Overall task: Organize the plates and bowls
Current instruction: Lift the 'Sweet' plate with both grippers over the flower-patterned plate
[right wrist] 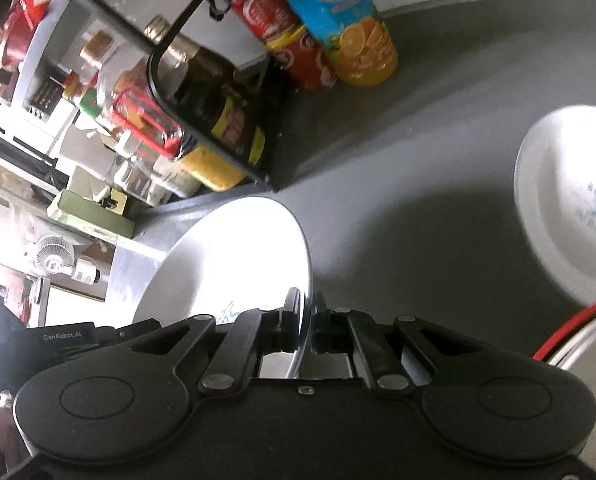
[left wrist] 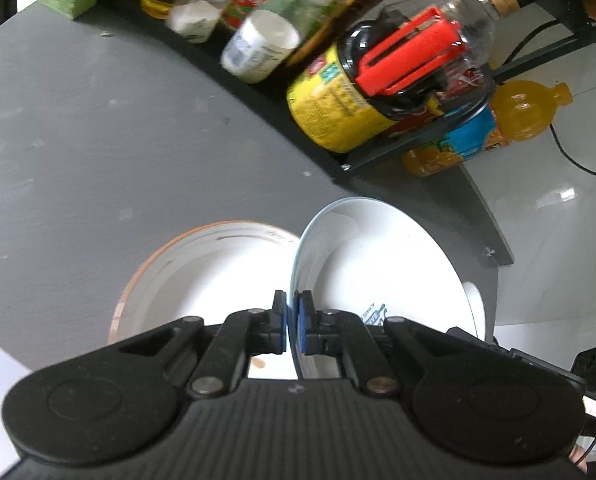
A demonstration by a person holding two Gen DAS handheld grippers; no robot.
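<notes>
A grey table (left wrist: 78, 128) is seen in both wrist views, with a black rack (left wrist: 266, 96) of bottles and jars along its far edge. In the left wrist view, a white plate (left wrist: 382, 272) is held tilted on its rim, pinched between the closed pads of the left gripper (left wrist: 292, 328); an orange-rimmed bowl (left wrist: 202, 276) lies just left of it. In the right wrist view, a second white plate (right wrist: 234, 264) is clamped at its edge by the right gripper (right wrist: 307, 324). A printed white dish (right wrist: 570, 200) is seen at the right, blurred.
</notes>
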